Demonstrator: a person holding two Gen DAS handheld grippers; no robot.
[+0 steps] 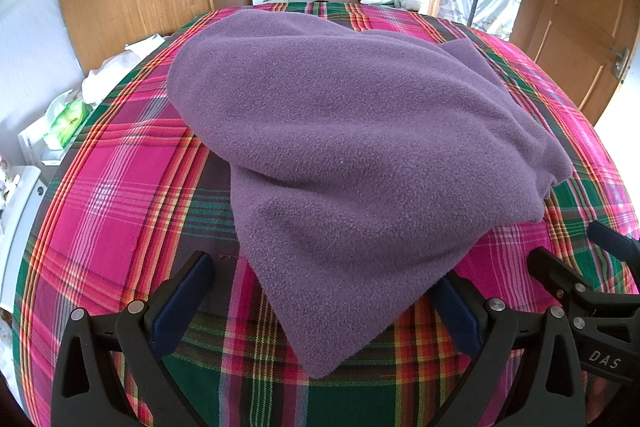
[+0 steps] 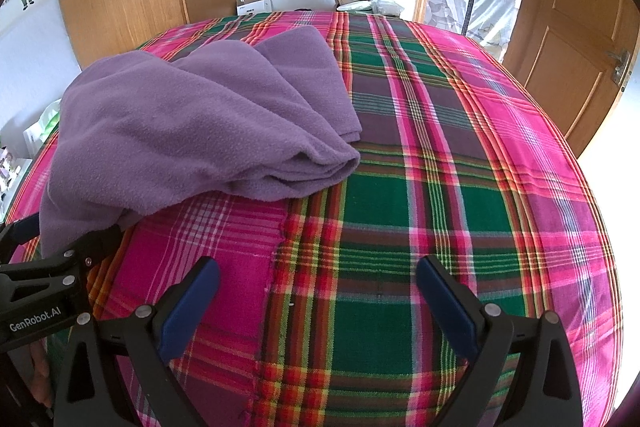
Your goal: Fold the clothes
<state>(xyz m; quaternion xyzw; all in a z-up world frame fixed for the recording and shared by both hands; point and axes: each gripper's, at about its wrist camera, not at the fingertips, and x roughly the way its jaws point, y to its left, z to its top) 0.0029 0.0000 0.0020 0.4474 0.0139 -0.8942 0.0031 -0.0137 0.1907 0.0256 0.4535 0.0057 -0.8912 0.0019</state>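
A plaid bedspread (image 2: 460, 155) covered the bed, and on it lay a purple fleece garment (image 1: 340, 131), loosely bunched, its near corner drooping toward the left gripper (image 1: 320, 303). It looked soft, light and limp (likely to sag if lifted by one point), so that corner and the folded edge seemed the best holds. Both tools hovered low; the left gripper's jaws gaped around the corner, the right gripper (image 2: 318, 301) wide apart over bare plaid, holding nothing.
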